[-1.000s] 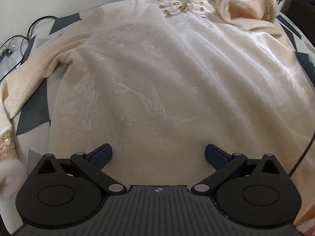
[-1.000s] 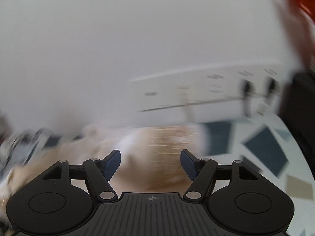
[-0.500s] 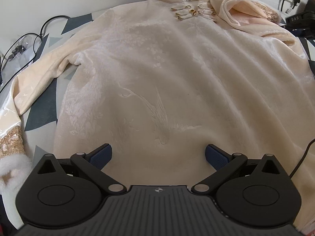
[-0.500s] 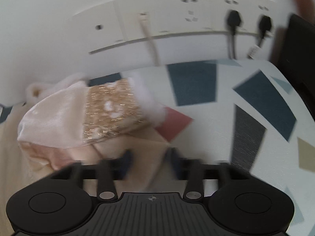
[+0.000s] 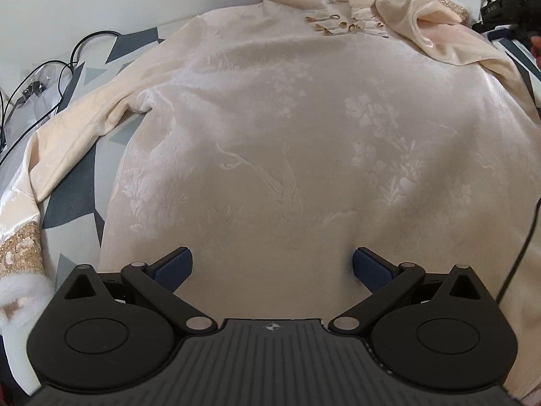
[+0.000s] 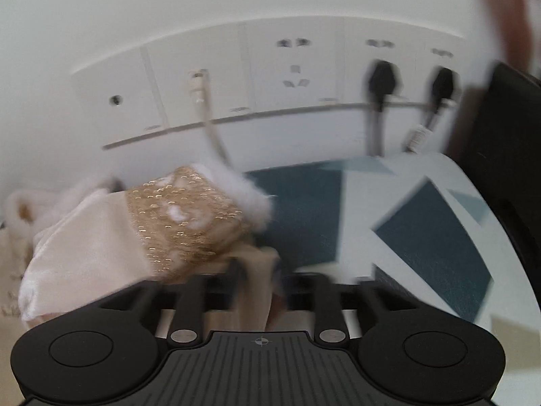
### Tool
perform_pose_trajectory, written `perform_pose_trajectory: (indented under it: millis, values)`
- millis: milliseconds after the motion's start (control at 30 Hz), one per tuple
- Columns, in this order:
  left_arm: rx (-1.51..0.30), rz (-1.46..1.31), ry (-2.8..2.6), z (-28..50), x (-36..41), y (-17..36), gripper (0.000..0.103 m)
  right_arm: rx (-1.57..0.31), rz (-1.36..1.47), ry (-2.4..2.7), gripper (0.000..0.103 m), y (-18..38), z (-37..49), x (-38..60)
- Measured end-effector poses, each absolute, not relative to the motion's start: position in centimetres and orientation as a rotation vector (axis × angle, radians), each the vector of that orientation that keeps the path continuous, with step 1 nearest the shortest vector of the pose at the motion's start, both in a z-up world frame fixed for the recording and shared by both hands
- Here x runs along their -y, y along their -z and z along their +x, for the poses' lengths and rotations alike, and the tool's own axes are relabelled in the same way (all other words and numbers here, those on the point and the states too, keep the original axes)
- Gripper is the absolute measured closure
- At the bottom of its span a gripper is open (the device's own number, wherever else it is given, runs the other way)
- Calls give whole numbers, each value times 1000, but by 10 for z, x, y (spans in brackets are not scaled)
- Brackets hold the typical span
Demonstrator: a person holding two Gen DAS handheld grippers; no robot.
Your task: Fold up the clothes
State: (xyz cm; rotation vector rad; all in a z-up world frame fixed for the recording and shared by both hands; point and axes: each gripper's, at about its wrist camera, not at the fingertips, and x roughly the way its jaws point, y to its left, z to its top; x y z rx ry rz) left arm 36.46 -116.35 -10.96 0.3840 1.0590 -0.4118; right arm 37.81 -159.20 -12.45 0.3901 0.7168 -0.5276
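the counter (image 5: 77, 199), w/ its white top and dark blue-grey patches, carries the whole job and butts against the wall, so the garment lies w/ its collar at the wall side.

the cream dress (image 5: 287, 128) is spread flat, front up, covering most of the counter. it looks smoothed so the sides can be folded in over the body. its gold clasps (image 5: 334, 25) sit near the collar at the far end.

the left sleeve (image 5: 64, 149) trails out over the counter edge, its gold cuff and white fur trim low at the left. judging by that, it's not yet folded in.

the right sleeve (image 6: 84, 247) is doubled back onto the shoulder, sequinned gold cuff (image 6: 189, 216) uppermost w/ the fur trim beside it, probably so it lies inside the body outline.

the left claw (image 5: 272, 269) hovers over the hem end, jaws wide apart, nothing between them; it seems to wait there for the bottom edge.

the right claw (image 6: 260, 287) is blurred. its jaws have just been opening, and a strip of cream cloth stands in the gap. can't tell if the pads press on it.

wall sockets (image 6: 294, 64) w/ black plugs sit behind; cables lie off the left edge.
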Motion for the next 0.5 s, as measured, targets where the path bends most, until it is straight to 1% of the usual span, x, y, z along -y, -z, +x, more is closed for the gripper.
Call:
perform_pose_trajectory:
  millis: [33, 167, 200, 300, 400, 467, 500]
  values:
    - [-1057, 376, 415, 365, 1162, 110, 0, -683, 399, 525, 48, 120, 369, 1590]
    - [-1056, 351, 429, 366, 1157, 111, 0, -637, 421, 509, 36, 101, 331, 1580]
    - [-1060, 345, 432, 367, 1156, 111, 0, -635, 426, 506, 30, 97, 321, 1576]
    - [-1072, 346, 450, 368, 1154, 110, 0, -638, 406, 515, 24, 84, 284, 1550]
    - [-990, 419, 521, 349, 1149, 101, 0, -643, 351, 551, 21, 76, 246, 1516]
    - [-925, 471, 572, 335, 1146, 95, 0, -638, 331, 589, 16, 71, 218, 1492]
    - [-891, 489, 598, 325, 1141, 91, 0, -630, 330, 610, 10, 68, 201, 1480]
